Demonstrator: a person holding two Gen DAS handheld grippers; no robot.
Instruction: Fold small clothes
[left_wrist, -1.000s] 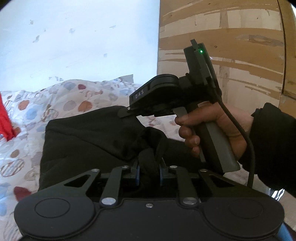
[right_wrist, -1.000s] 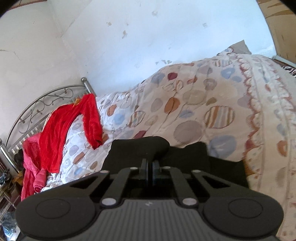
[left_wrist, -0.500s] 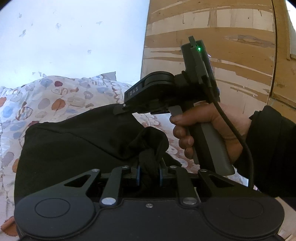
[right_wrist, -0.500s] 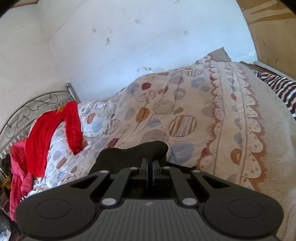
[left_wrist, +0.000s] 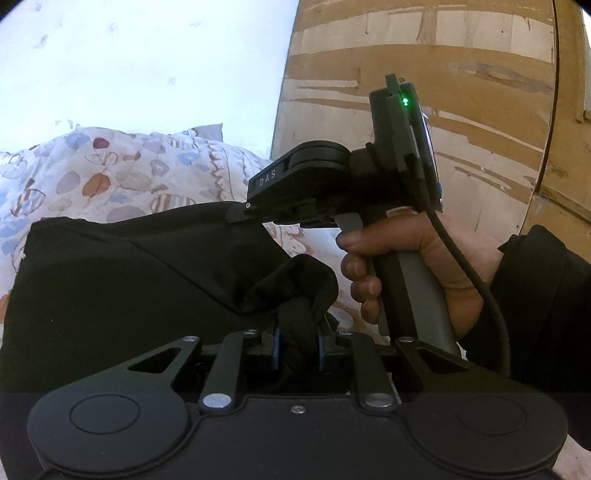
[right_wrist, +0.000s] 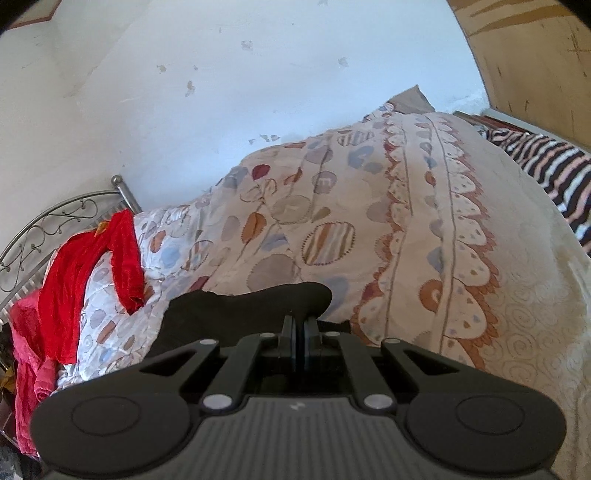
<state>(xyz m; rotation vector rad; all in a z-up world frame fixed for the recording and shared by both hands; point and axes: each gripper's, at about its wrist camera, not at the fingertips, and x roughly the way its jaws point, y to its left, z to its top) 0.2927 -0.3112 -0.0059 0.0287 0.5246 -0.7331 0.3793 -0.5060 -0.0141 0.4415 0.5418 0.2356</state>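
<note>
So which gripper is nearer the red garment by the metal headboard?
Left, judging by the layout. The red garment lies to the left of the right gripper, and the left gripper sits on that same side; both clamp the black garment.

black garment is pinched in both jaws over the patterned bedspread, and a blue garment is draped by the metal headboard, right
Not quite. The garment by the metal headboard is red, not blue, as the right wrist view shows. The rest holds: the left gripper and right gripper each pinch the black garment over the patterned bedspread.
</note>
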